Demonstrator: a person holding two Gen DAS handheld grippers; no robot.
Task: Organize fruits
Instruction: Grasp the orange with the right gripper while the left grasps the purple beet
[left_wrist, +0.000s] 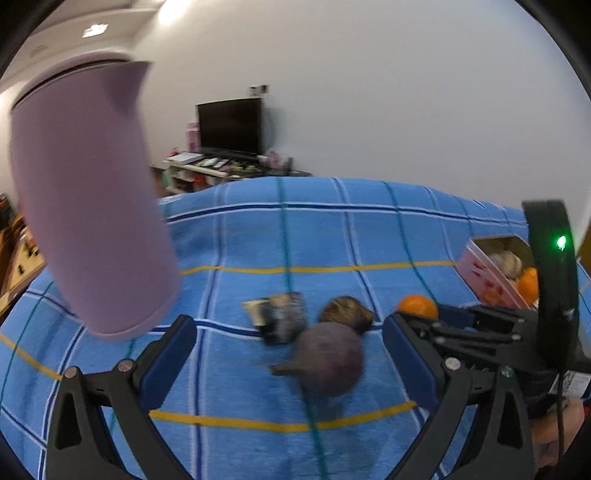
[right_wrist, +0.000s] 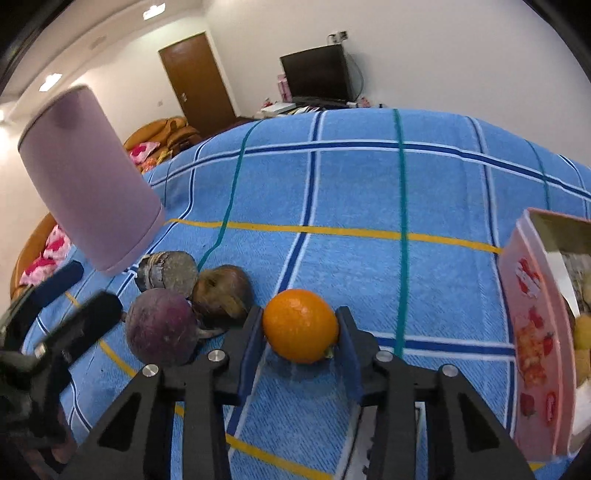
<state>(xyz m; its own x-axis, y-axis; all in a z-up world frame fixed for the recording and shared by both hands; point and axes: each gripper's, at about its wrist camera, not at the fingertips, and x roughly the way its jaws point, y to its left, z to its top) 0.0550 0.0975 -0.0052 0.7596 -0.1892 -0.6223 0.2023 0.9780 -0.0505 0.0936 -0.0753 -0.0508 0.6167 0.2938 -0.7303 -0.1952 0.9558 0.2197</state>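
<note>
Right tool (right_wrist: 300, 334) pinching the orange (right_wrist: 301, 325) on the blue plaid cloth (right_wrist: 351, 192).
Left tool (left_wrist: 288, 354) spread over the purple beet (left_wrist: 328, 356); pink box (right_wrist: 535, 332) at three o'clock, brown fruit (right_wrist: 223, 291) at ten.

free: wide bare stretch of blue plaid cloth (right_wrist: 369, 192) beyond the fruit | left: lilac cylinder (right_wrist: 88, 177) beside three dark round fruits (right_wrist: 162, 325) packed touching | right: pink box (right_wrist: 535, 332) walls that side | orange (right_wrist: 301, 325) fills right fingers' gap
</note>
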